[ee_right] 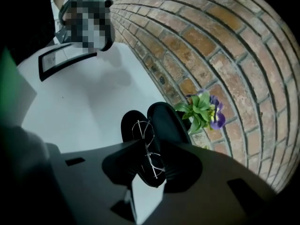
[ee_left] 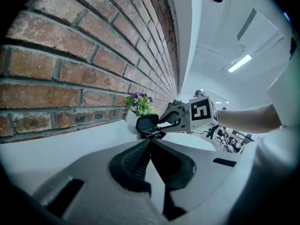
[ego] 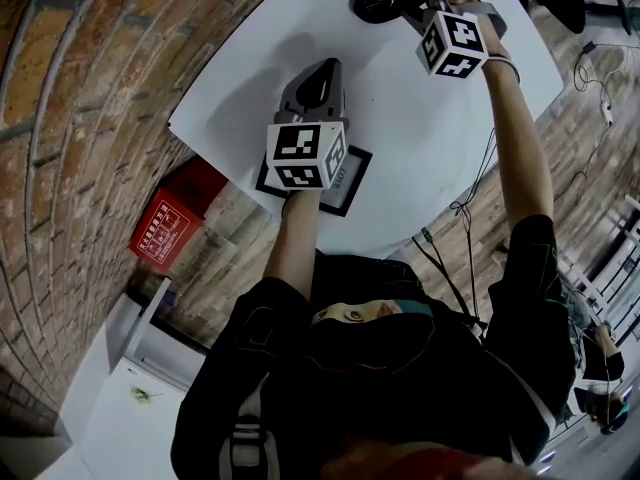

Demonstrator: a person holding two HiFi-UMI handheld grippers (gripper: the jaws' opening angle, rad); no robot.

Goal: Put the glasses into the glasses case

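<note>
A person stands at a white table [ego: 420, 138] that is set against a brick wall [ee_right: 211, 41], holding a gripper in each hand.

The right gripper [ee_right: 151, 149] reaches to the far end of the table and tilts steeply down over an open black glasses case [ee_right: 165, 118]. Its two jaws are spread apart, one on either side of the case's middle, and they pinch nothing. A pair of thin metal-rimmed glasses [ee_right: 142, 129] lies inside the open case, running lengthwise between the spread jaws. One round lens shows clearly beyond the jaw tips. The case lid stands raised on the side nearer the wall.

Just beyond the case, close to the bricks, is a small potted plant [ee_right: 201, 109] with green leaves and purple flowers.

The left gripper [ee_left: 150, 143] is held well back from the case, nearer the person and above the bare tabletop, pointing towards the right gripper. Its jaws are pressed together at the tips, with nothing between them.

A black-framed card [ego: 345, 183] lies flat on the table near the person's left hand.
</note>
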